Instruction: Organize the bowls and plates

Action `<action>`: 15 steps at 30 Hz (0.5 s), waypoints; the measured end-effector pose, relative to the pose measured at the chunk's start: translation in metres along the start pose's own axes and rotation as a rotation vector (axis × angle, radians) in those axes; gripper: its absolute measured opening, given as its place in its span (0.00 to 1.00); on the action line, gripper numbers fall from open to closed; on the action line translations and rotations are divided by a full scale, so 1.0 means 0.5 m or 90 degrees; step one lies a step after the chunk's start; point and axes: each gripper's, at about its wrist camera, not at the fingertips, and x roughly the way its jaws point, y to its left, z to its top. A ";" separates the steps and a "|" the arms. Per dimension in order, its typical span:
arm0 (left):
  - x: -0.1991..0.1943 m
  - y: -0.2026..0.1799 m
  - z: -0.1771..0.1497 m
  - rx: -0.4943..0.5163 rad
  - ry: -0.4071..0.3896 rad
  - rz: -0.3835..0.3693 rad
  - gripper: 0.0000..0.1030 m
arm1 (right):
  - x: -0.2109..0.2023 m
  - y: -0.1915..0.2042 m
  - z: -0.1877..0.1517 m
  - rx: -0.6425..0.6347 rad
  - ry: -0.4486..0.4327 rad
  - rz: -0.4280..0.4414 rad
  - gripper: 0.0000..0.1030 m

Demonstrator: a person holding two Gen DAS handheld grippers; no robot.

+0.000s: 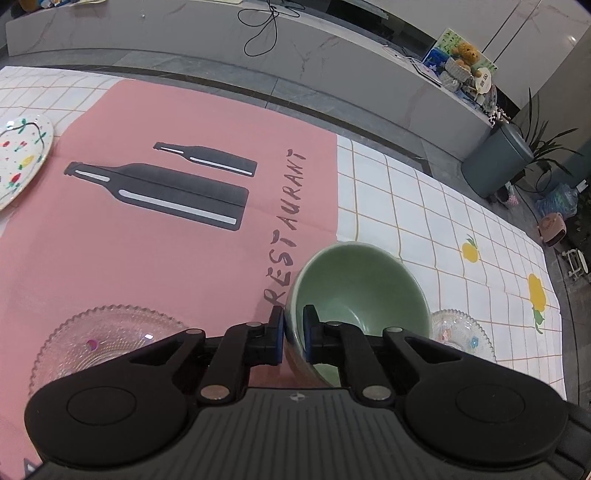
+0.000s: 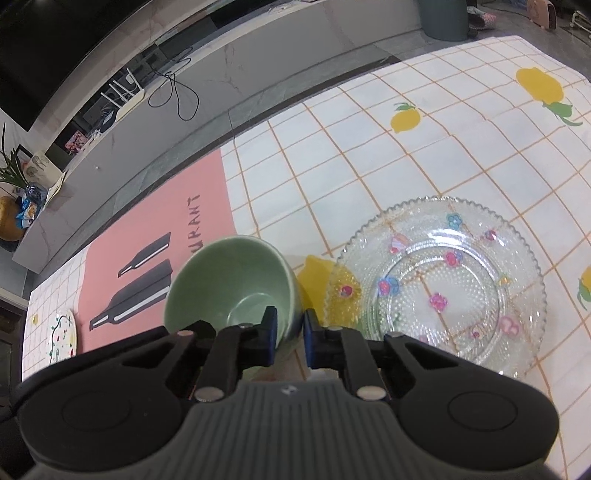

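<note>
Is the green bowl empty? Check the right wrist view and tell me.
Yes, the green bowl shows only its bare glazed bottom, with nothing lying inside.

Green bowl [image 1: 354, 291], pink placemat [image 1: 147, 229] with black bottles, lemon-print checked tablecloth [image 2: 369, 140].

Left wrist view looking steeply down along its gripper [image 1: 293, 332] from close above the counter [image 1: 406, 192], right wrist view likewise close along its gripper [image 2: 290, 334], both sharing the green bowl [image 1: 354, 291], pink mat [image 1: 147, 240], far ledge [image 1: 184, 33]
</note>
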 end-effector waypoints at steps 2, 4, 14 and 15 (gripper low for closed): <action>-0.017 0.001 -0.005 -0.001 -0.004 -0.003 0.10 | -0.015 0.002 -0.006 -0.001 -0.004 0.001 0.12; -0.038 0.003 -0.011 -0.003 -0.007 -0.004 0.11 | -0.036 0.007 -0.015 -0.004 -0.010 0.002 0.11; -0.173 0.017 -0.083 0.011 -0.044 -0.011 0.10 | -0.171 0.023 -0.104 -0.015 -0.041 0.017 0.12; -0.188 0.021 -0.094 0.011 -0.047 -0.011 0.10 | -0.186 0.024 -0.118 -0.015 -0.044 0.018 0.12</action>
